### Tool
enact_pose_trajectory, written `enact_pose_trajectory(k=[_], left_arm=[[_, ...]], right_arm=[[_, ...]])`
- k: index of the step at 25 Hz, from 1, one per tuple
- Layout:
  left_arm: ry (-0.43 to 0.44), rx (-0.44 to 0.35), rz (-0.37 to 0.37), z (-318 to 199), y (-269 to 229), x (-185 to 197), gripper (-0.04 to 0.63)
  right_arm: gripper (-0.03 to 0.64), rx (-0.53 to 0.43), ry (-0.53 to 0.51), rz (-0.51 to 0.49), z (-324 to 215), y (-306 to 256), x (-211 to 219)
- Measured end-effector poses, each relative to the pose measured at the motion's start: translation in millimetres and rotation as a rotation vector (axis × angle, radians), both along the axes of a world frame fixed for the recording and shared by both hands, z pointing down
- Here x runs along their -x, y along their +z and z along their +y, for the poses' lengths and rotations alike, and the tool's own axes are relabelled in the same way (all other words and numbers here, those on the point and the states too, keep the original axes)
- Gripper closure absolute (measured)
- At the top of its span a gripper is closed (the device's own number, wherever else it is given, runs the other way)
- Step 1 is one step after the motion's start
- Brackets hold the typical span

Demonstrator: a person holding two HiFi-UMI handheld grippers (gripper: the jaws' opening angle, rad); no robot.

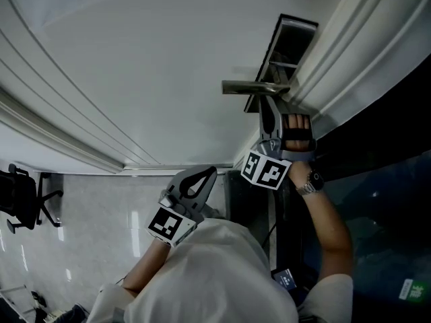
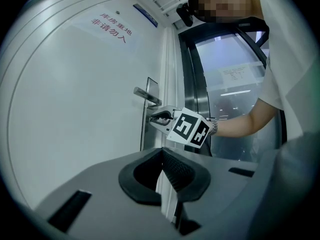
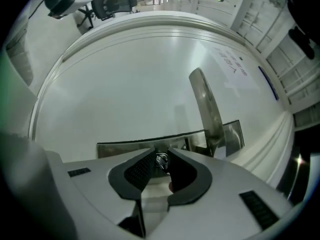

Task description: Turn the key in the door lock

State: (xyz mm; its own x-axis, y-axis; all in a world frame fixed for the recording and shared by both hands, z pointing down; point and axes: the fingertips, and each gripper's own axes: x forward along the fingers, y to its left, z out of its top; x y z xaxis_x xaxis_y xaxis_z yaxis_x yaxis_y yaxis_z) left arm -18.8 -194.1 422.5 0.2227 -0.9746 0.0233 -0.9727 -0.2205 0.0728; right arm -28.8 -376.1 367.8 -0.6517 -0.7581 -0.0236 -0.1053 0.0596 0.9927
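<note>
right claw clenched on key, key mostly hidden inside it, left claw clenched, empty

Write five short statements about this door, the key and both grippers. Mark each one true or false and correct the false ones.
1. The right gripper is closed on the key at the lock plate. True.
2. The left gripper grips the door handle. False: it is held back from the door, jaws together on nothing.
3. The door handle is a metal lever. True.
4. The door is dark brown. False: it is white.
5. The person's right wrist carries a wristwatch. True.
</note>
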Motion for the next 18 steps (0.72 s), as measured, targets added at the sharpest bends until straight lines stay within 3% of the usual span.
enact_pose_trajectory(k=[5, 12, 18], left_arm=[[-0.031, -0.01, 0.006, 4, -2, 8, 0.589], [-0.054, -0.008, 0.012, 9, 0, 15, 0.589], [-0.065, 0.001, 0.02, 15, 2, 18, 0.589]], right_arm=[[0.555, 0.036, 0.013, -0.094, -1, -2, 1], [0.555, -0.028, -0.023, -0.058, 0, -1, 0], [0.554, -0.015, -0.044, -0.046, 1, -1, -3]])
